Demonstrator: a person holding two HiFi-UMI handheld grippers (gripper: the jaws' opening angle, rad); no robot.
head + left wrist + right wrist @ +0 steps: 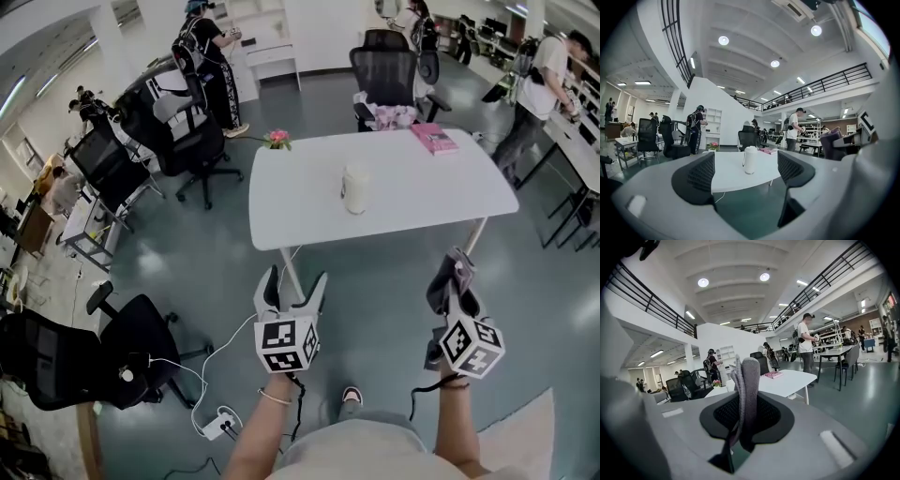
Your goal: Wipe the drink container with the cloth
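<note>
A white drink container (355, 189) with a lid stands upright near the middle of the white table (422, 187); the left gripper view shows this container (750, 160) straight ahead, well beyond the jaws. My left gripper (295, 286) is open and empty, held over the floor short of the table's near edge. My right gripper (455, 272) is shut on a grey cloth (448, 278), also short of the table. In the right gripper view the cloth (746, 394) stands folded between the jaws and hides the container.
A pink book (434, 138) lies at the table's far right, small pink flowers (277, 139) at its far left corner. Black office chairs (386, 66) stand behind and left of the table. A white power strip (217, 426) with cables lies on the floor. People stand in the background.
</note>
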